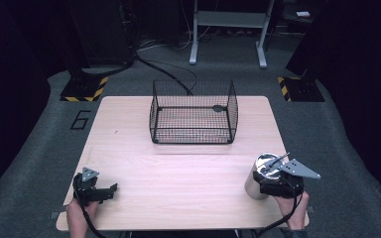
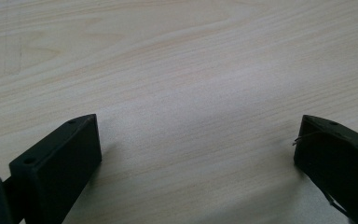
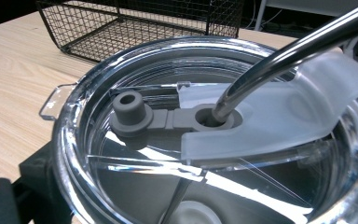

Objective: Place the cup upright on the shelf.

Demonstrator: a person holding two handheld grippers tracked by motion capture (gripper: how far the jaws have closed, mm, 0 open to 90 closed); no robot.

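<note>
Your right tongs (image 1: 273, 184) sit at the near right corner of the table (image 1: 188, 178), closed around a stainless steel tumbler (image 1: 259, 179) that stands upright there, close to the table's right edge. In the right gripper view you look straight down onto the tumbler's clear plastic lid (image 3: 121, 196). A metal straw (image 3: 298, 51) passes through a grey rubber grommet (image 3: 209, 119) in the lid and leans away to the upper right. A small grey plug (image 3: 129, 112), joined to the grommet by a short strap, lies on the lid just beside it. One black jaw presses against the tumbler's wall at the lower left of that view; the other jaw is hidden behind the cup.

Your left tongs (image 1: 110, 191) rest low over the near left corner of the table, well apart from the tumbler. They are spread wide and hold nothing: in the left gripper view the two black jaws stand far apart, with bare pale wood grain between them.

A black wire mesh basket (image 1: 193, 130) stands at the far middle of the table, open at the top, well apart from both tongs. Its near wall shows in the right gripper view (image 3: 135, 28) beyond the tumbler's rim.
</note>
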